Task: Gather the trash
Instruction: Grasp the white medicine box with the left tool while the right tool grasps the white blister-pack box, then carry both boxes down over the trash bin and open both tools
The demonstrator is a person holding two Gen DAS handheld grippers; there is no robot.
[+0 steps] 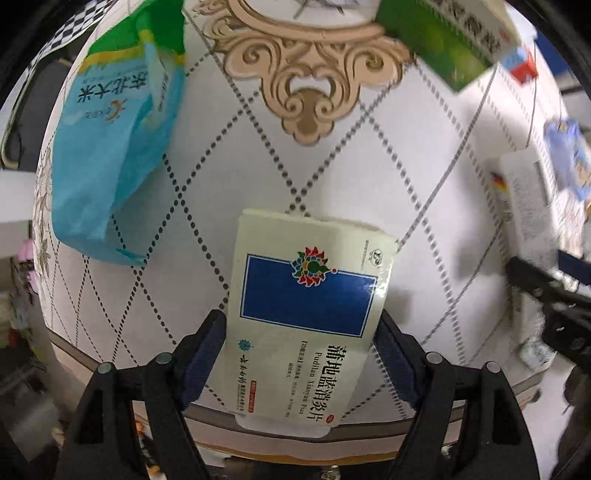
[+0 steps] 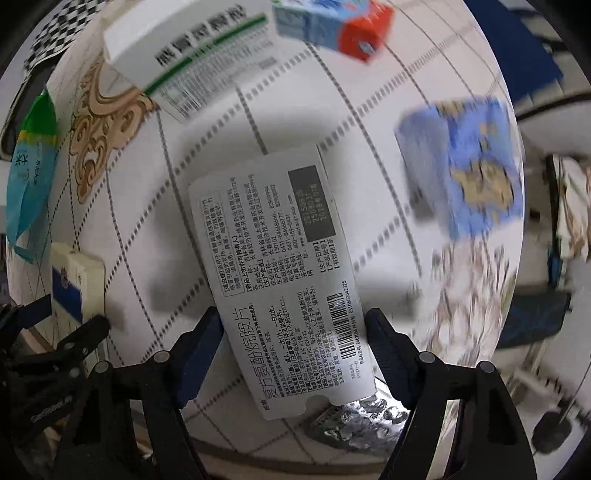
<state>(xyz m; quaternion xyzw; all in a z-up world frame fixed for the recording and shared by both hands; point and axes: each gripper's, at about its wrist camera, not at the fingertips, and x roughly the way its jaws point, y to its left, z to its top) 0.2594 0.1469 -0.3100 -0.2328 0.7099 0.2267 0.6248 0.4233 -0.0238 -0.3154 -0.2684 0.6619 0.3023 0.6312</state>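
My left gripper is shut on a cream medicine box with a blue panel and holds it above the table; the box also shows in the right wrist view. My right gripper is shut on a white medicine box with black print, also lifted; it shows at the right of the left wrist view. A silver blister pack lies under it near the table edge.
The round table has a white cloth with dotted diamonds. On it lie a blue rice bag, a green and white box, an orange and blue carton and a blue packet. The table edge is close below both grippers.
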